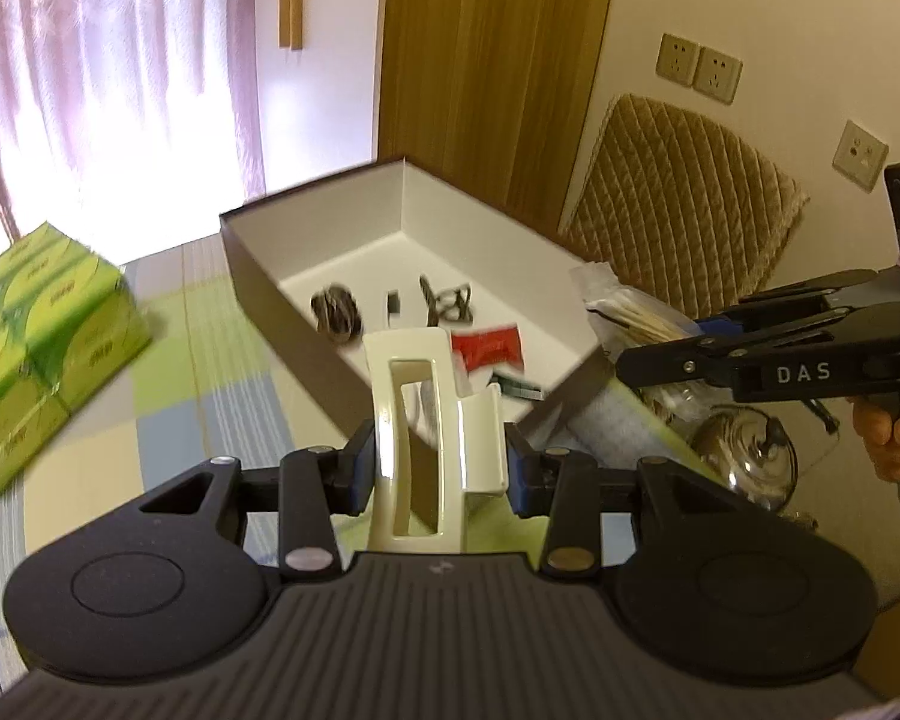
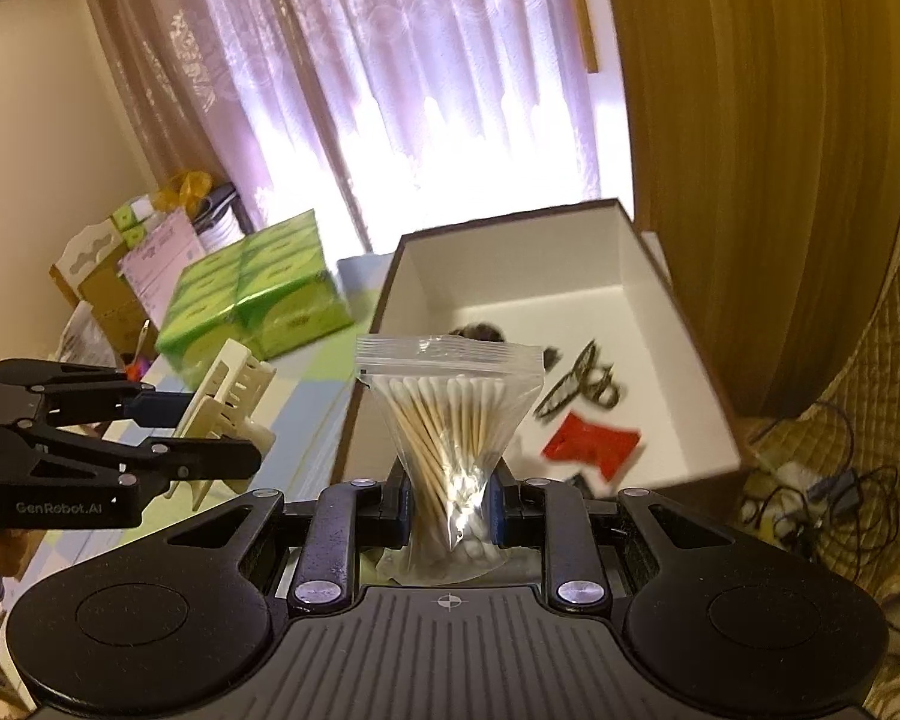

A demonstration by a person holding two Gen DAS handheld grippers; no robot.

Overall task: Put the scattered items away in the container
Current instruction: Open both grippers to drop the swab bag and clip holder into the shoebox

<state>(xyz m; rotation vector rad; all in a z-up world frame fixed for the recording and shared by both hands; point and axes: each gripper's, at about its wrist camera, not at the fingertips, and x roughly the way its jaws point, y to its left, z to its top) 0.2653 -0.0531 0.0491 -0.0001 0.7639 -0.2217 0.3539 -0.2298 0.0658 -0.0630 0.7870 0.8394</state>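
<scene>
My left gripper (image 1: pixel 437 468) is shut on a cream hair claw clip (image 1: pixel 426 420) and holds it above the table, just short of the open box (image 1: pixel 306 240). My right gripper (image 2: pixel 448 504) is shut on a clear zip bag of cotton swabs (image 2: pixel 450 414), held in front of the box (image 2: pixel 678 324). The box has brown outer walls and a white inside. In it lie a red packet (image 2: pixel 591 447), small scissors (image 2: pixel 582 387), a dark hair tie (image 1: pixel 336 312) and other small items. The clip also shows in the right wrist view (image 2: pixel 228 414), and the swab bag in the left wrist view (image 1: pixel 636 312).
A green pack of tissue boxes (image 1: pixel 42 348) stands on the checked tablecloth left of the box. A glass pot lid (image 1: pixel 744 462) lies at the right. A quilted chair back (image 1: pixel 684 204) stands behind the box. Cardboard boxes (image 2: pixel 108 294) and cables (image 2: pixel 828 492) lie beyond the table.
</scene>
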